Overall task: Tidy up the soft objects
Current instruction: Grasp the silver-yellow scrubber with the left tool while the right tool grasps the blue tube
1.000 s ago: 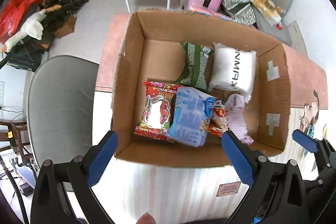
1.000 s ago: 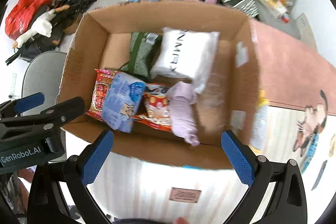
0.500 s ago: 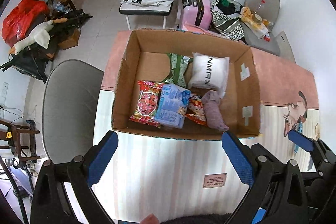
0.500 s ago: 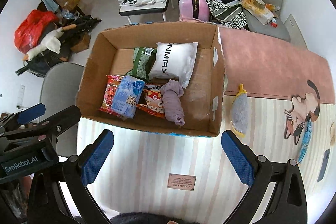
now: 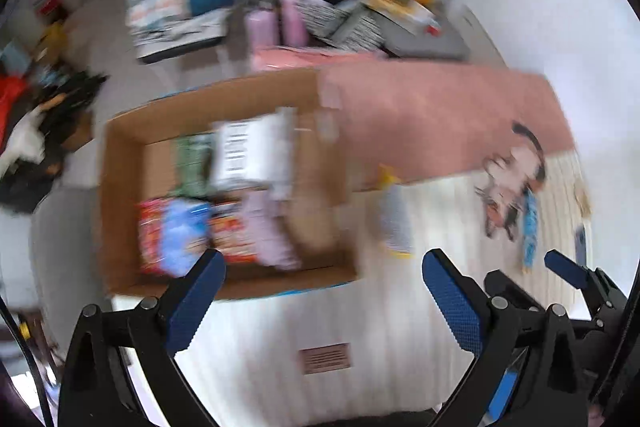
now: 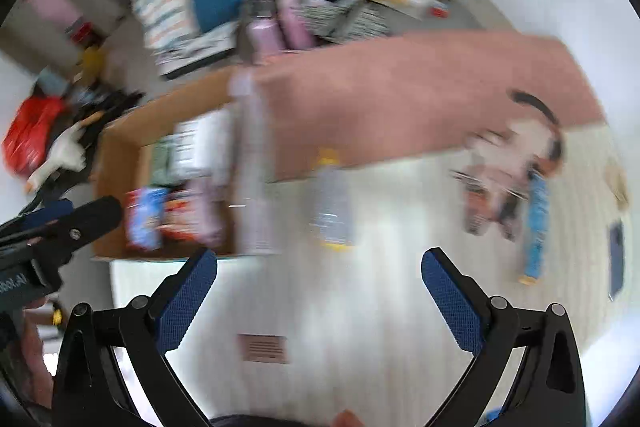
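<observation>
Both jaws gape wide, empty. Beyond them, on the table (image 6: 360, 307), a yellow-tipped pouch (image 6: 331, 205) lies just beside the cardboard box (image 5: 120, 195); through the blur, a rushed grab might clip that wall.

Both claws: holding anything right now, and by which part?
Nothing is held. The left claw and right claw are both open and empty, above the table, apart from the cardboard box.

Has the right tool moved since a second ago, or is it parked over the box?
Yes. The right tool has pulled back and swung right: the box now sits far left, and the pouch lies ahead.
</observation>
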A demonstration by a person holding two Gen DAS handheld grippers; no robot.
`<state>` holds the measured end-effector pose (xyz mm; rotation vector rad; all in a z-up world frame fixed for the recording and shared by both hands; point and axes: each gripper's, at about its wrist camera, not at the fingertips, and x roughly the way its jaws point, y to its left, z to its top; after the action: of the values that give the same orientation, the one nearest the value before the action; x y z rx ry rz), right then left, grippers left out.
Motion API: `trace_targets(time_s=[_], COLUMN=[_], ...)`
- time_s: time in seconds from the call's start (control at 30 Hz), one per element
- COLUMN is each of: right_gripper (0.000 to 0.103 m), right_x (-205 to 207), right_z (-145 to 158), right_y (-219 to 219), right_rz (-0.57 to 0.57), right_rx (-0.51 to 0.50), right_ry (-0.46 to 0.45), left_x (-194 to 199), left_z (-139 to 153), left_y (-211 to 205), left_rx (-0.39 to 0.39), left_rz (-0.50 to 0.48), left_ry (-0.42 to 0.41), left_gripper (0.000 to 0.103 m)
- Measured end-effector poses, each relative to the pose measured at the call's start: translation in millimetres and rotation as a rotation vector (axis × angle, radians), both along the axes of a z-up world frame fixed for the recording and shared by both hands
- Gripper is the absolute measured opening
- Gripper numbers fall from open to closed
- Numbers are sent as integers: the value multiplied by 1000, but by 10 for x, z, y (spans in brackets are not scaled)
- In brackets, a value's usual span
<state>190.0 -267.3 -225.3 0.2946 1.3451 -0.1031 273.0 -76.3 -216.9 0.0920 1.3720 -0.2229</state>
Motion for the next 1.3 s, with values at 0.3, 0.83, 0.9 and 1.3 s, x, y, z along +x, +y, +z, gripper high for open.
trace_targets(time_s=[0.3, 0.83, 0.9, 1.3], right_gripper=[103, 103, 103, 77], right_x=[-170, -15, -7, -18], right_z=[-722, -1893, -2008, -2298], right_y=[-1642, -2723, -2787, -2838], right_rz=[-236, -323, -328, -329], right_rx=[-40, -35, -31, -9], right_ry=[139, 365, 388, 450], left_x=[421, 689, 658, 496], left_z=[-1194, -2513, -2545, -2404], left_y=[-1258, -1442, -1436, -1400], left_rx=[124, 241, 255, 174], left_rz=[-170, -72, -73, -28], left_ry=[254, 534, 525, 495], left_gripper=[101, 101, 101, 59])
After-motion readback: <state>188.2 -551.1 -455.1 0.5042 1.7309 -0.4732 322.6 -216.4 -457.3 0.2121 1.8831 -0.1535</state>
